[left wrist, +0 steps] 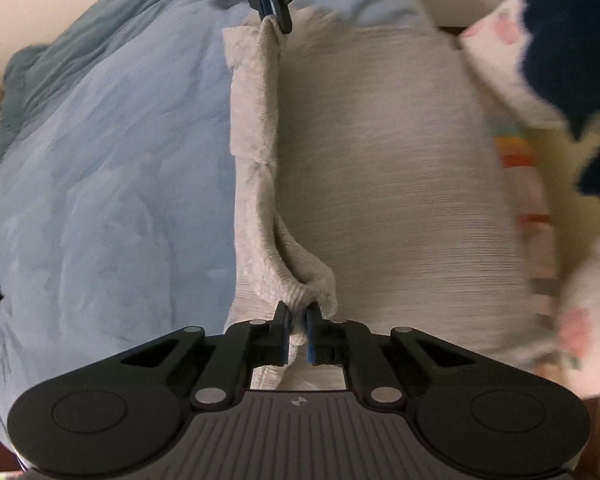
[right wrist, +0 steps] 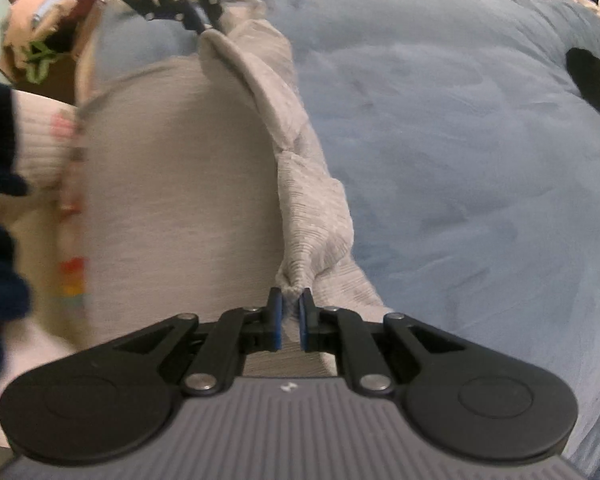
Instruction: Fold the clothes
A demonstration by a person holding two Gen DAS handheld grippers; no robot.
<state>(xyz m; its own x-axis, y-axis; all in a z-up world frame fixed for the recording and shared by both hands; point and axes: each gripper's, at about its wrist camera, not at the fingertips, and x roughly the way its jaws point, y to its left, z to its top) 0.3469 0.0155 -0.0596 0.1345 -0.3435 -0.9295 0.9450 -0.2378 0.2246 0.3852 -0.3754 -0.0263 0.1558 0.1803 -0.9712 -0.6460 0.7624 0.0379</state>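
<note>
A grey ribbed garment point(left wrist: 380, 184) lies spread on a blue bedspread point(left wrist: 112, 184). Its long edge is lifted into a taut fold that runs between both grippers. In the left wrist view my left gripper point(left wrist: 298, 312) is shut on one end of that edge, and my right gripper point(left wrist: 275, 20) pinches the far end. The right wrist view shows the same grey garment point(right wrist: 180, 184), with my right gripper point(right wrist: 290, 300) shut on a bunched corner and my left gripper point(right wrist: 207, 26) gripping the opposite end at the top.
Beside the grey garment lies a pile: a white floral piece point(left wrist: 496, 52), a navy piece point(left wrist: 572, 40) and a rainbow-striped cloth point(left wrist: 516, 148). A black object point(right wrist: 592, 80) rests on the bedspread point(right wrist: 460, 160). Clutter point(right wrist: 40, 32) sits past the bed's edge.
</note>
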